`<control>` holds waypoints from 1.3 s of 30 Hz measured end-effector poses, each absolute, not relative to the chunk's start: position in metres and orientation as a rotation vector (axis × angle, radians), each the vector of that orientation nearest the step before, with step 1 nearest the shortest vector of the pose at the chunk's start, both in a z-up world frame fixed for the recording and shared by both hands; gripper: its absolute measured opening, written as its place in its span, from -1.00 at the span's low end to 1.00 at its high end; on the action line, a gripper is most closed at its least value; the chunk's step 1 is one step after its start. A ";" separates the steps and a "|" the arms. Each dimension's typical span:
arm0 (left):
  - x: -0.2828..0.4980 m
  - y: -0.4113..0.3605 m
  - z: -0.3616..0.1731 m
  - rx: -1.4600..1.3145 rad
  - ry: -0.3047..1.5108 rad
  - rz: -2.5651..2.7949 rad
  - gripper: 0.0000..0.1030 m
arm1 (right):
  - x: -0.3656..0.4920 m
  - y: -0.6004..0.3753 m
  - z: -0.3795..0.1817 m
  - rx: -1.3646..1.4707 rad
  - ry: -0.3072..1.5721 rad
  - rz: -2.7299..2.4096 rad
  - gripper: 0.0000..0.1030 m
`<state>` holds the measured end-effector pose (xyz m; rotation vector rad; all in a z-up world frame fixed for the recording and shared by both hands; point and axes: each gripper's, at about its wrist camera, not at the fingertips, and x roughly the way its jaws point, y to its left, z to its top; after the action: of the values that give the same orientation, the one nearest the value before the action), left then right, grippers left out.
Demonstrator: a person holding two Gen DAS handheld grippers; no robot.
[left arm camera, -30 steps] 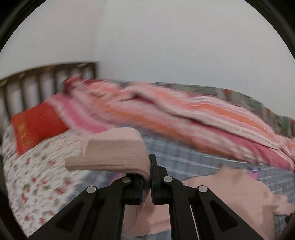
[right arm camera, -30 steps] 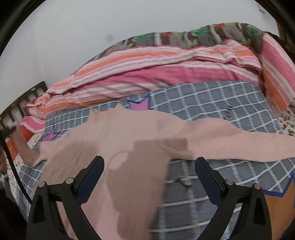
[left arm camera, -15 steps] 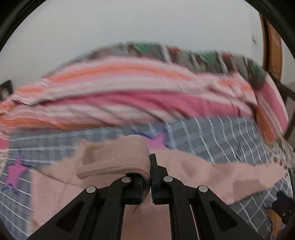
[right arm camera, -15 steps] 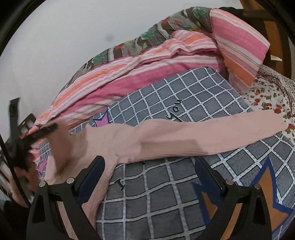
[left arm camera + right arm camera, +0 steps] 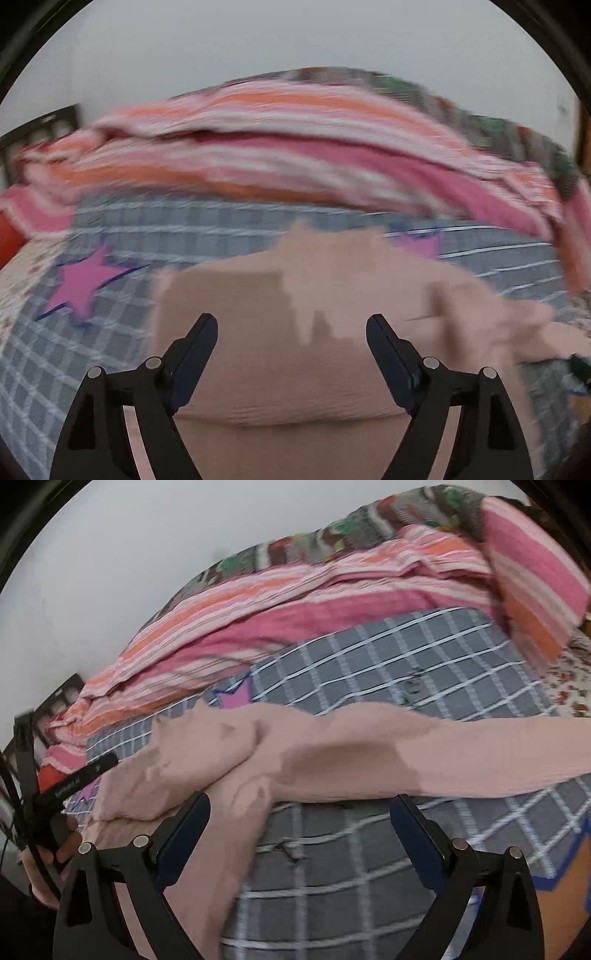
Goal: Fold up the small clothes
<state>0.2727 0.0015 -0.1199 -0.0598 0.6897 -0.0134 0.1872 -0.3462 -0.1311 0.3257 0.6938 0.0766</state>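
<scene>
**Sleeve let go, left jaws spread over pink garment**

Motion blur is heavy in the left wrist view: the striped pink-and-orange blanket [image 5: 295, 147] and grey checked bedspread with pink stars [image 5: 122, 229] are smeared, and edges cannot be read closely. The pale pink knit long-sleeved garment [image 5: 280, 332] is laid flat on the bedspread; its lower part is cut off by the frame.

In the right wrist view the garment's body [image 5: 192, 760] is bunched at left, with one sleeve stretched out to the right and cut off at the frame edge. White lettering is seen on the left gripper's black body at the left edge, too small to be read. Stitched marks on the bedspread cannot be made out.

Left gripper [image 5: 291, 328]: jaws have just been opening and are now spread, nothing pinched; the folded sleeve clamped a second ago has been released. Right gripper [image 5: 299, 808]: jaws spread wide, nothing gripped.
</scene>
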 end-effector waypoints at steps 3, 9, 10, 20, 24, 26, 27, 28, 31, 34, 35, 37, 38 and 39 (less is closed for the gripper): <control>0.277 0.049 -0.141 -0.081 0.772 0.064 0.55 | 0.195 -0.326 -0.130 0.322 0.692 0.120 0.83; 0.298 0.092 -0.161 -0.168 0.857 0.052 0.14 | 0.212 -0.285 -0.128 0.287 0.710 0.176 0.69; 0.303 0.095 -0.165 -0.182 0.879 0.041 -0.21 | 0.216 -0.278 -0.128 0.279 0.715 0.176 0.69; 0.299 0.114 -0.177 -0.290 0.826 -0.048 -0.64 | 0.275 -0.223 -0.132 0.153 0.818 0.141 0.69; 0.297 0.101 -0.175 -0.219 0.820 -0.027 -0.48 | 0.302 -0.205 -0.150 0.138 0.896 0.151 0.69; 0.298 0.095 -0.174 -0.179 0.815 -0.021 -0.46 | 0.316 -0.193 -0.165 0.061 0.932 0.083 0.35; 0.297 0.092 -0.174 -0.170 0.815 -0.020 -0.44 | 0.318 -0.191 -0.171 0.027 0.949 0.041 -0.01; 0.297 0.092 -0.175 -0.170 0.815 -0.022 -0.44 | 0.317 -0.191 -0.175 0.003 0.965 0.018 -0.13; 0.295 0.100 -0.175 -0.196 0.813 -0.035 -0.43 | 0.297 -0.212 -0.177 0.000 0.959 -0.019 -0.15; 0.293 0.100 -0.174 -0.191 0.814 -0.035 -0.42 | 0.283 -0.246 -0.168 0.069 0.948 -0.054 -0.06; 0.293 0.099 -0.173 -0.186 0.813 -0.036 -0.42 | 0.283 -0.256 -0.167 0.118 0.945 -0.032 -0.06; 0.296 0.099 -0.173 -0.185 0.812 -0.038 -0.42 | 0.284 -0.274 -0.168 0.222 0.945 0.015 -0.06; 0.296 0.099 -0.173 -0.188 0.812 -0.039 -0.42 | 0.286 -0.276 -0.169 0.240 0.944 0.034 -0.06; 0.296 0.100 -0.173 -0.194 0.811 -0.042 -0.42 | 0.288 -0.274 -0.170 0.230 0.940 0.047 -0.18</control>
<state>0.2960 0.0998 -0.1726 -0.1935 0.8107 -0.0418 0.2877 -0.2742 -0.1704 0.2303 0.9402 0.0474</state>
